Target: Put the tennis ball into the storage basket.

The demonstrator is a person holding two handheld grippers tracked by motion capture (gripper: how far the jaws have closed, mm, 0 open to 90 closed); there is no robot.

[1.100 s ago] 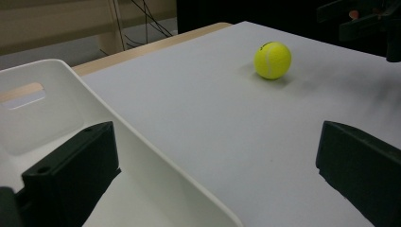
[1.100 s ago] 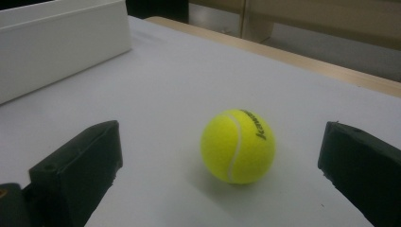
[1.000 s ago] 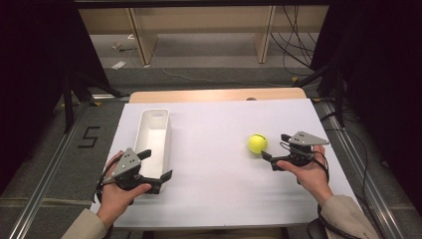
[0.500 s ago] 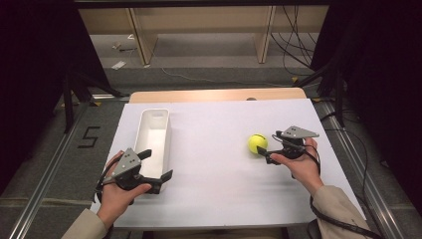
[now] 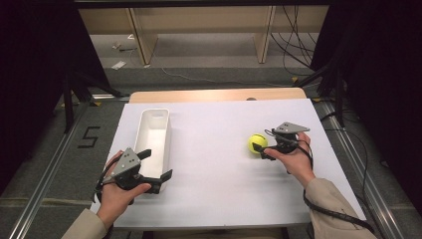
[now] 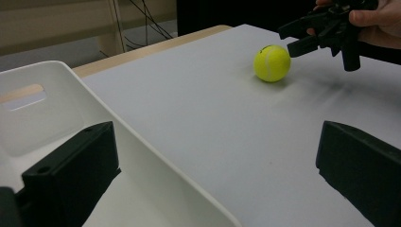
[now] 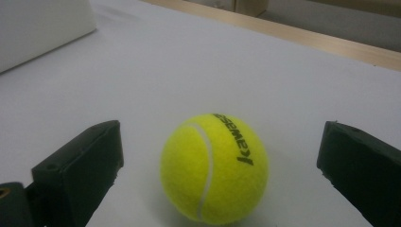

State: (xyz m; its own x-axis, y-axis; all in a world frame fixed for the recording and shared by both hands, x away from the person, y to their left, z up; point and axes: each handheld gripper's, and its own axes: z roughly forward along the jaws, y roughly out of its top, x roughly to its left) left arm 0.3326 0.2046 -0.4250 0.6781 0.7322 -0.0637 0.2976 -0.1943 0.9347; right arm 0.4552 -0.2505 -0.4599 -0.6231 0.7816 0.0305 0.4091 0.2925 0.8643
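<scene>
- We see a white table top point(image 5: 214, 184) laid over a wooden board whose pale edge point(image 5: 219, 94) shows at the far side.
- Beyond it we see a grey floor point(image 5: 209, 55) with the wooden legs point(image 5: 142, 42) of light furniture standing on it.
- We note black cables point(image 5: 293, 42) trailing across the floor at the far right.
- On the left floor we read a black numeral 5 point(image 5: 89, 137) beside a metal rail point(image 5: 47, 184).
- Dark curtains point(image 5: 35, 59) close in both sides.

tennis ball point(image 7: 214, 168): bright yellow, white seam, black lettering
bin point(image 5: 153, 133): plain white
table point(image 5: 214, 199): white top, light wood far edge
right gripper point(image 5: 262, 149): black jaws, grey plate
</scene>
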